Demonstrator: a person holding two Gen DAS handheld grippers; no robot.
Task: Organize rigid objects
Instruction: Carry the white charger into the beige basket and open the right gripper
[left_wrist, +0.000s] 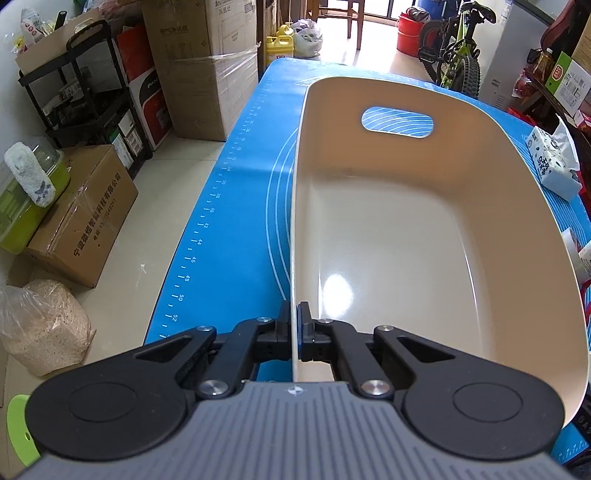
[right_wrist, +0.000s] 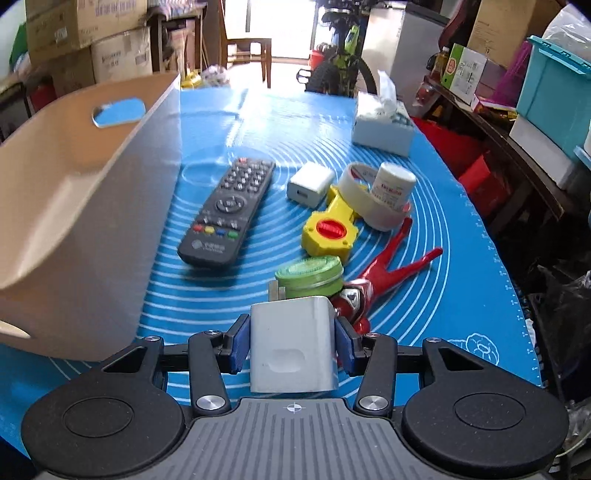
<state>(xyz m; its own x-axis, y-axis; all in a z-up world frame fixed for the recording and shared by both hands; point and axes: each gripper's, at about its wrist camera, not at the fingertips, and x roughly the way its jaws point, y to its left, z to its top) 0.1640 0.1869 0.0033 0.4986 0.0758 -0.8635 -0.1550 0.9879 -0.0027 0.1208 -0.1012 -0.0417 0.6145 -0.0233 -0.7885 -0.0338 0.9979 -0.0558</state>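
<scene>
Tabletop (right_wrist: 461, 295) under a blue mat carries everything.

Beige bin (left_wrist: 406, 240), biggest item, sits on the left part of the mat, empty inside as far as the left wrist view shows. Thin plastic wall, likely light but flexes; the rim is a good pinch line, the oval handle cutout an alternative. Left tool (left_wrist: 294, 321) is closed down on the bin's near rim, fingers on either side of the wall, so it looks to be steadying or tilting the bin.

Black remote (right_wrist: 229, 210) lies flat just beside the bin's outer wall. Rigid, long, light; take it across the narrow width near the middle.

Red figure (right_wrist: 384, 273) lies on its back, legs splayed. Hard plastic, awkward shape; torso is the best hold.

Yellow toy with red knob (right_wrist: 328, 230): rigid, chunky, grip across the round head. It touches the tape roll (right_wrist: 373, 206), which has a white bottle (right_wrist: 393, 182) standing in it. Bottle is smooth and round, may slip.

Green round tin (right_wrist: 309, 275): low, slick lid, grip across the diameter.

Small white charger (right_wrist: 310, 183) sits apart, near the remote's far end.

White adapter block (right_wrist: 293, 350): right tool (right_wrist: 293, 345) is clamped on it, blue pads on two opposite flat faces, held above the mat. Smooth hard shell, light, firm squeeze is fine. Probably headed for the bin.
</scene>
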